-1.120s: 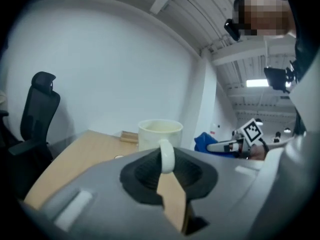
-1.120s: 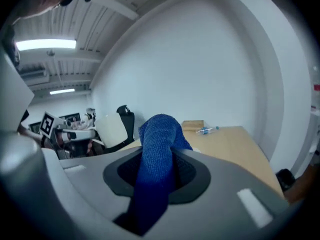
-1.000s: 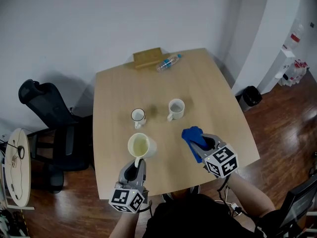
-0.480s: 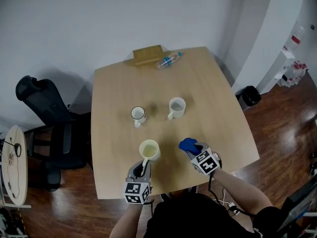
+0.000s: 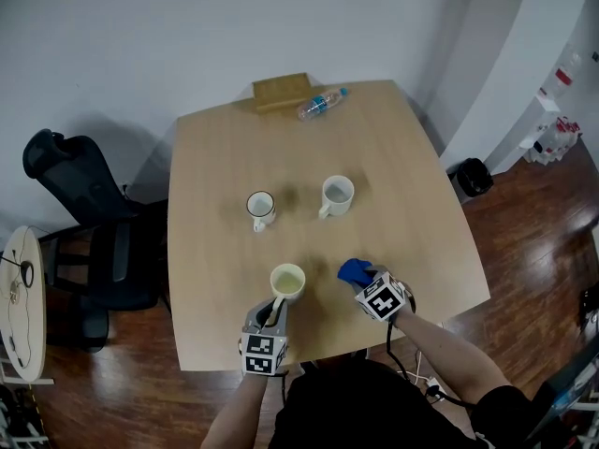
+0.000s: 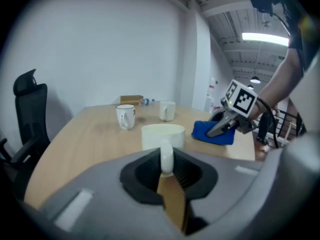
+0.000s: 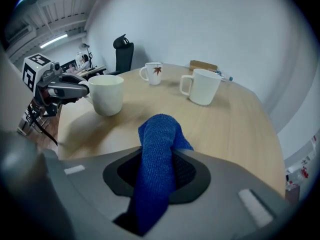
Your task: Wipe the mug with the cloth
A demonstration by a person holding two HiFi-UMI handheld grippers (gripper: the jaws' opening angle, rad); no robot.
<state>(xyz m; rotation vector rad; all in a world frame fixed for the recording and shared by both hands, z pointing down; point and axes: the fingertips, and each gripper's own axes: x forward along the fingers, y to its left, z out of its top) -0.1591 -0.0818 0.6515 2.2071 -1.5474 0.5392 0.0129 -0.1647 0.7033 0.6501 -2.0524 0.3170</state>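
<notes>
Head view: wooden table (image 5: 402, 166); the cream mug (image 5: 287, 281) stood upright near its near edge, mouth up, seemingly at or just over the top, though contact could not be told. The left gripper (image 5: 273, 311) was behind the cream mug, jaws clenched on its handle, probably to steady it for wiping. The right gripper (image 5: 367, 284) was just right of the cream mug and apart from it, carrying the blue cloth (image 5: 354, 271), so the wipe itself was judged not under way. Beyond the cream mug: a dark-rimmed white mug (image 5: 260, 207), a plain white mug (image 5: 335, 193), and, farther off, a plastic bottle (image 5: 322, 103) and a wooden block (image 5: 281, 92). Left gripper view: the handle of the cream mug (image 6: 162, 133) ran straight into the closed jaws, body pointing away, leaving the wall and rim free for the cloth; the blue cloth (image 6: 210, 133) lay to its right under the right gripper (image 6: 223, 126). Right gripper view: jaws pinched on the blue cloth (image 7: 159, 156), a bunched fold standing proud as a pad; the cream mug (image 7: 106, 94) sat ahead and left, the left gripper (image 7: 76, 89) on its far side, a leaf-marked mug (image 7: 154, 72) beyond.
</notes>
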